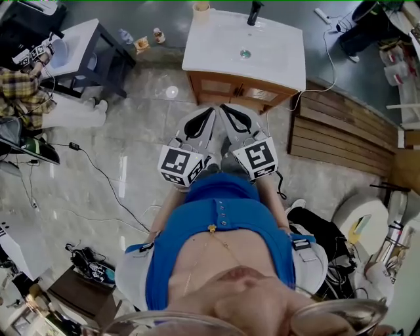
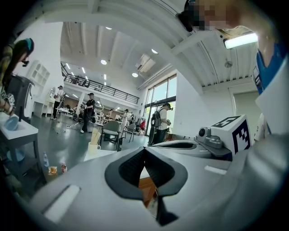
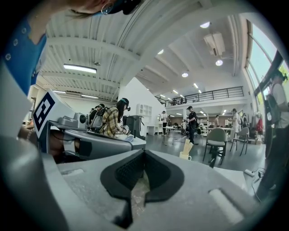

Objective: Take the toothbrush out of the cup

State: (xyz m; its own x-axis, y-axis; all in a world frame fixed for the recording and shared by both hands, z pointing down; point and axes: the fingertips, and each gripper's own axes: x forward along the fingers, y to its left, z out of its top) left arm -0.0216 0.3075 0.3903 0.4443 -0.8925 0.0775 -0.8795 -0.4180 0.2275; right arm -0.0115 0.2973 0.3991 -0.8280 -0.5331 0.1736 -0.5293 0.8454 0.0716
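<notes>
L claw [image 2: 145, 152] & R claw [image 3: 143, 154]: both pinched together, nothing betw them. Well ahead, across the white desk [image 1: 216, 59], the cup [image 1: 201, 9] sits at the far corner, left of the tap [image 1: 254, 12]. Toothbrush [image 2: 95, 135] stands in it, pale handle above rim. Prob light, stiff, slick; grab exposed handle. Cup may tip.

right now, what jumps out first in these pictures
The left gripper and right gripper, both shut and empty, sit side by side at mid-frame, aimed at a white sink cabinet. A cup stands at its far left corner, left of a black tap.
</notes>
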